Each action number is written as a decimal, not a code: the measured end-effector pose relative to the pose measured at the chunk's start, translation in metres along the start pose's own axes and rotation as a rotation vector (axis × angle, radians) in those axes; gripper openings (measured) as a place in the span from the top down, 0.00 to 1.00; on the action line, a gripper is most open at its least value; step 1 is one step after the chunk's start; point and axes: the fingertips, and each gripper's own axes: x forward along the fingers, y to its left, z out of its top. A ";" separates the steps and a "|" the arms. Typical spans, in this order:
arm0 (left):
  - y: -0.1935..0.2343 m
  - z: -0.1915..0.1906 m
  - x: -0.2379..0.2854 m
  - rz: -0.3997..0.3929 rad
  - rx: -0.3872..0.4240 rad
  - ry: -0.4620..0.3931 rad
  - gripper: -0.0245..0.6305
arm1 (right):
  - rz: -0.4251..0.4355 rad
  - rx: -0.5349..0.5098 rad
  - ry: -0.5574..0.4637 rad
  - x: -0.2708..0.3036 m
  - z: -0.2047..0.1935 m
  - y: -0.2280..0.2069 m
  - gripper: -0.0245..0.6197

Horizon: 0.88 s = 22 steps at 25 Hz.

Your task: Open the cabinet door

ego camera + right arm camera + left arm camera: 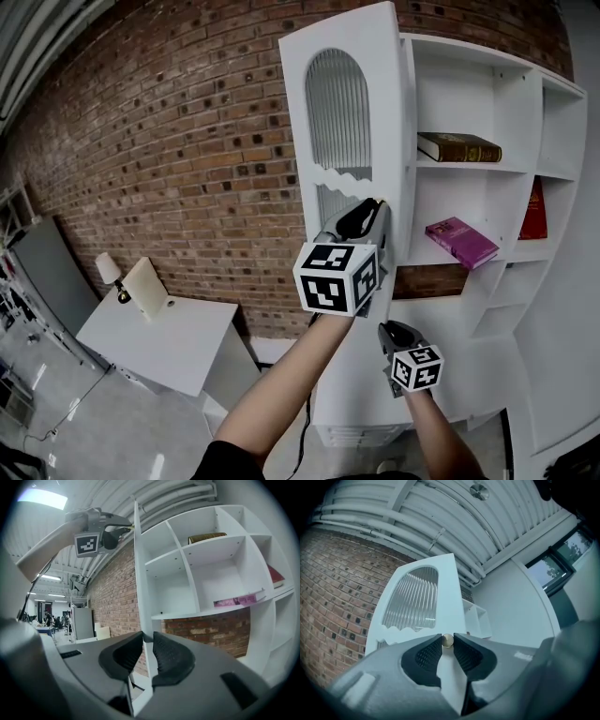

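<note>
Cabinet door (339, 122): stands swung out edge-on from the shelves (469, 173), part-way open. Left gripper (378, 208): forearm raised, tips tilted slightly up, clenched on the brass knob (447, 641). Right gripper (146, 638): lower, level, apparently pinching the door's free edge. Next move, by judgement: carry both hands leftward round the hinge.

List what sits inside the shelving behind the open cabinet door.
A brown book on the upper shelf, a purple book below it, a red book further right. The cabinet door and arms cover the shelving's lower left.
</note>
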 end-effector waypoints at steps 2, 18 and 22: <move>0.002 0.002 -0.006 -0.003 -0.006 -0.001 0.84 | 0.003 0.000 -0.002 -0.001 -0.001 0.007 0.86; 0.023 0.015 -0.054 -0.007 -0.042 -0.019 0.83 | 0.019 0.008 -0.012 -0.006 -0.007 0.063 0.86; 0.030 0.019 -0.065 -0.007 -0.034 -0.022 0.83 | 0.032 0.006 -0.007 -0.004 -0.008 0.078 0.86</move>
